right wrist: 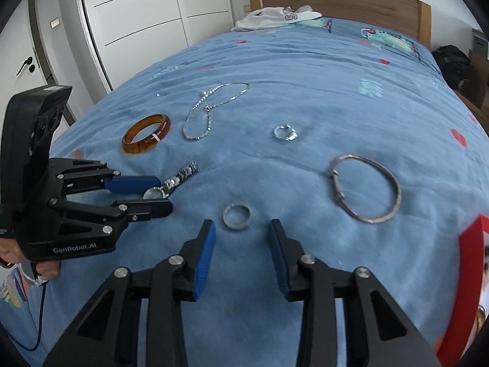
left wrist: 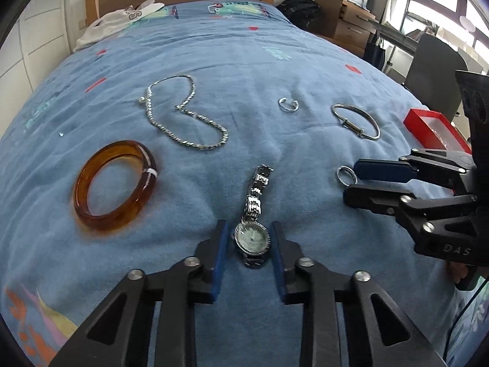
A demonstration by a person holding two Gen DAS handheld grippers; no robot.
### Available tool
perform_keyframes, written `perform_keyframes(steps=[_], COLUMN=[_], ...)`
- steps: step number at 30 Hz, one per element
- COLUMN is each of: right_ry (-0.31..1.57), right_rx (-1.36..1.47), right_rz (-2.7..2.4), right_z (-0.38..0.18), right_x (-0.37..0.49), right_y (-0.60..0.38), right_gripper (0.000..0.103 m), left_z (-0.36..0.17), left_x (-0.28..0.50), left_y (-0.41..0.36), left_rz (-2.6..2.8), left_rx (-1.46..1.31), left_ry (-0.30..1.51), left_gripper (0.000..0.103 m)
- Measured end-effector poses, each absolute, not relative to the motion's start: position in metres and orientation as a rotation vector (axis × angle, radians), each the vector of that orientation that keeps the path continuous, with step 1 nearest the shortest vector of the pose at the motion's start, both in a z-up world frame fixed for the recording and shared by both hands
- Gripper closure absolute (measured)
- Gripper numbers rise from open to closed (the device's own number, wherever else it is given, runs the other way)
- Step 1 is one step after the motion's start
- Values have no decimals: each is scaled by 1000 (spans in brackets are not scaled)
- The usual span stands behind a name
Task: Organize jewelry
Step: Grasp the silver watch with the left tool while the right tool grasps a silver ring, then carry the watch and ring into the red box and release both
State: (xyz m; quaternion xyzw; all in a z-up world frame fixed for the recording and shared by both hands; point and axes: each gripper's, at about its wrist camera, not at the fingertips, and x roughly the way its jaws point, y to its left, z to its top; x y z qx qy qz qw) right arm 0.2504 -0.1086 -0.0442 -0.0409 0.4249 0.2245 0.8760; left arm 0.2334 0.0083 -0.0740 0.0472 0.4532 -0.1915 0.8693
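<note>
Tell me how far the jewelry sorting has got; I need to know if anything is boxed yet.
Nothing shows as put away: the little of the red box in view reveals no jewelry. In hand: the open left gripper straddles the watch, and the open right gripper nears a ring. Amber bangle, necklace, silver bangle and small hoops remain.

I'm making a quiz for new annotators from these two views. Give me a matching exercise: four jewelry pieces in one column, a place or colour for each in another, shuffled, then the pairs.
Things:
1. wristwatch
2. amber bangle
3. chain necklace
4. small silver ring

Descriptions:
A. translucent orange-brown
B. between the open left tool's fingers
C. lying in loose curves, farther up the bed
D. just ahead of the open right tool

Pairs: 1-B, 2-A, 3-C, 4-D
</note>
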Motion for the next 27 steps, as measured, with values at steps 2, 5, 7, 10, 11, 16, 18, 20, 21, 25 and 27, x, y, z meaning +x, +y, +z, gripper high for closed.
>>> perform_keyframes(steps=[2,5,7,10,11,16,18,20,21,25,27], right_ry=[891,899,900,897,894,878,869,860,856,834,821], right_rx=[-86,-94,-89,-85,-82,-66,-61,-56,-51,-41,-32], right_rz=[468,460,463,464,465,464,460,455,452,437,428], right_z=[-46,-50,-50,-48,-47,-35,-28,-21,-17,0,10], right_x=[254,258,259,259,258,250,244,237,233,217,208], right_y=[-107,-105,-105,-106,-107,-111,-113,-115,-117,-129,-136], right_gripper=[76,83,83,84,84,84,84,84,84,84,84], left_z=[-74,-74,-73,-71,-69,-59,-52,-45,-42,-27,-18], left_x=[233,232,232,231,230,224,219,215,212,200,194], left_y=[13,11,11,13,14,14,14,12,12,10,9], left_rz=[-410,-408,-405,-402,-401,-404,-403,-400,-399,-396,-395], left_rx=[81,84,77,50,44,32,31,27,27,27,33], left_ry=[950,947,946,946,945,935,926,918,915,900,892], left_gripper=[79,79,79,79,79,79,79,79,79,79,79])
